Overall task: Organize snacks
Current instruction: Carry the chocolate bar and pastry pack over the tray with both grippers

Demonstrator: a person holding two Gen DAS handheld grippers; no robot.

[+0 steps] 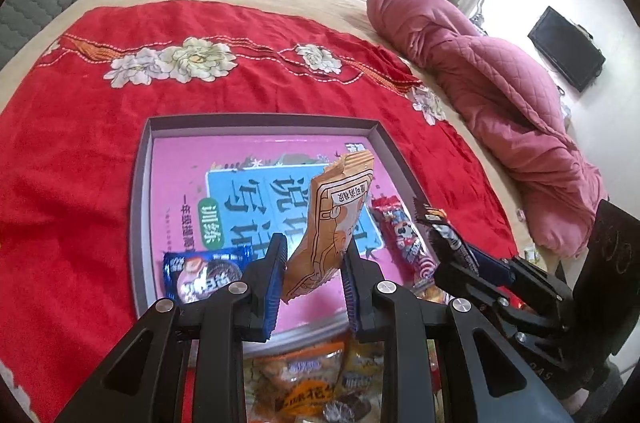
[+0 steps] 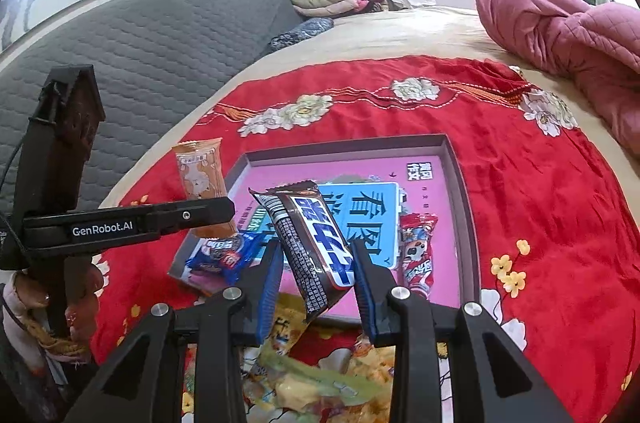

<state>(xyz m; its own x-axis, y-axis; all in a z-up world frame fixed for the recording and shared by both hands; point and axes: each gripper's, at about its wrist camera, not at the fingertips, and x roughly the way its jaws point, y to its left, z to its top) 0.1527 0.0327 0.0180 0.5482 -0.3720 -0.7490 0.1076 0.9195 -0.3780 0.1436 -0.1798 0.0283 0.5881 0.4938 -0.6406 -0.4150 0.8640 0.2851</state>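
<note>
**Two snacks carried over the tray**

The left gripper (image 1: 314,277) is clamped on an orange packet (image 1: 328,223), and the right gripper (image 2: 316,283) is clamped on a brown bar (image 2: 308,243). Both hang above the grey tray (image 1: 140,183), where a blue packet (image 1: 200,273) and a red packet (image 1: 404,239) already lie. I judge this the carrying step. Next, each snack needs a free spot on the tray floor, then the jaws must open.
</note>
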